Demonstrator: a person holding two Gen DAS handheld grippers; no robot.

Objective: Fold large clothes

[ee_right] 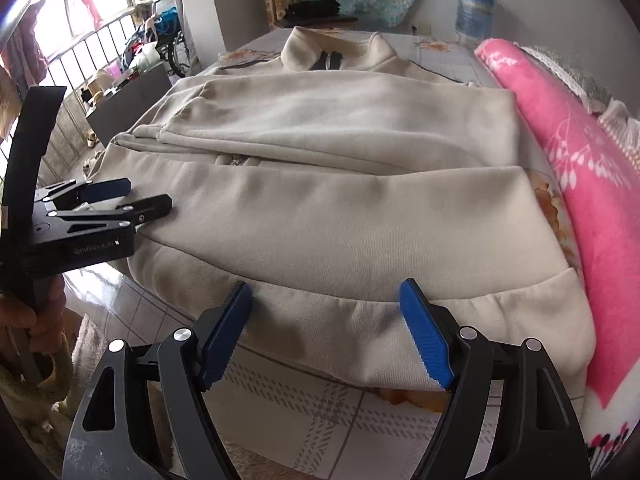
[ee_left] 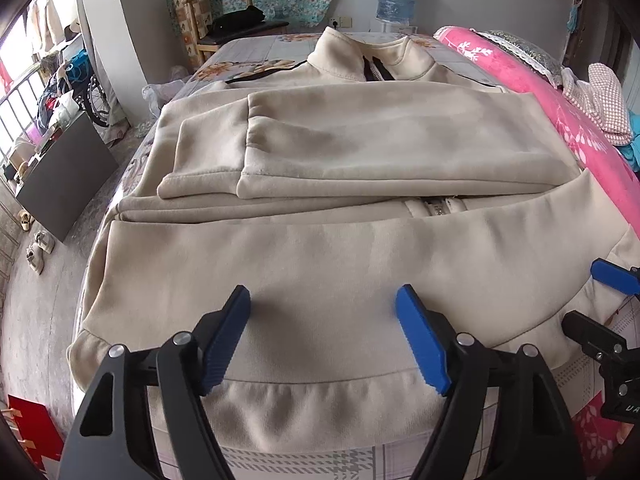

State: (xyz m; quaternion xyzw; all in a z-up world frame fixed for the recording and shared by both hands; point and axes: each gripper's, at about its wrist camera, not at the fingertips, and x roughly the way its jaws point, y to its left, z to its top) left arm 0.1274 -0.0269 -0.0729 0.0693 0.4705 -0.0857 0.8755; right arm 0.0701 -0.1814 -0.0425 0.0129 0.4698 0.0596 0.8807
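Spread across the bed (ee_left: pixel 256 48), the beige jacket (ee_left: pixel 340 248) is lying zipped, sleeves folded over its chest, collar at twelve o'clock. You are holding both hand-held grippers wide over the hem — left hand-held gripper (ee_left: pixel 324 336), right hand-held gripper (ee_right: pixel 326 330) — gripping nothing.

Beige jacket (ee_left: pixel 320 208) between spread left gripper (ee_left: pixel 323 300) fingers (ee_left: pixel 420 344)

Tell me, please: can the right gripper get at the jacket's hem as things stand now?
Probably yes. The right gripper is open and points at the hem of the jacket, with nothing between them. The left gripper is off to the side.
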